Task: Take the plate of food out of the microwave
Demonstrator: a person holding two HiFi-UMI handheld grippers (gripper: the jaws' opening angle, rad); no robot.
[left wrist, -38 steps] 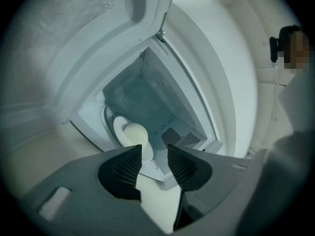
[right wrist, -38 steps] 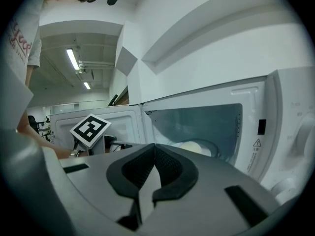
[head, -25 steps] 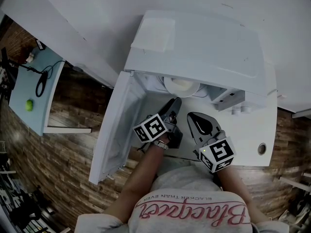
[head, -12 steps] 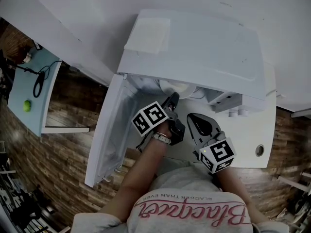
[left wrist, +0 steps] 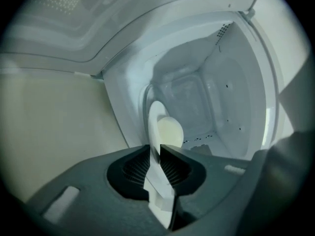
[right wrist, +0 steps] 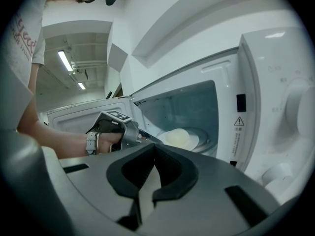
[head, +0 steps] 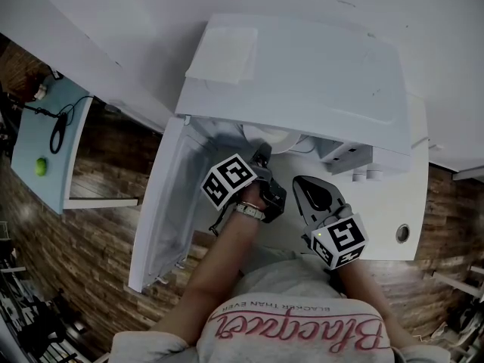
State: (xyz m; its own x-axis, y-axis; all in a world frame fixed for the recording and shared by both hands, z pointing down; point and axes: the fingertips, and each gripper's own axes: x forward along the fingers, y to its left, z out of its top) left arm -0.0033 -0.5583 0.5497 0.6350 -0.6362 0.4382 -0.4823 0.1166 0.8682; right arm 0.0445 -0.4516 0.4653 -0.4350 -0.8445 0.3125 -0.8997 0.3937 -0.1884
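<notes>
Nearest the person, the right gripper (right wrist: 153,149) waits outside the microwave (head: 302,74), in front of the open cavity. Its jaws are closed together with nothing between them.

Beyond it, the left gripper (left wrist: 158,154) reaches past the swung-open door (head: 166,203) and over the front edge of the cavity floor. Compared with a second ago, its wrist has rolled and its tips sit a little further in. Its jaws have just been closing and now pinch the near rim of the plate (left wrist: 155,119), which runs edge-on between the two ribbed pads. That probably means the grasp is made and the reach is over. Lifting and drawing the plate out is the step still to do.

The plate is inside the microwave on the turntable, about mid-floor, with its pale mound of food (left wrist: 170,132) just beyond the fingertips. The back wall of the cavity lies well behind it.
</notes>
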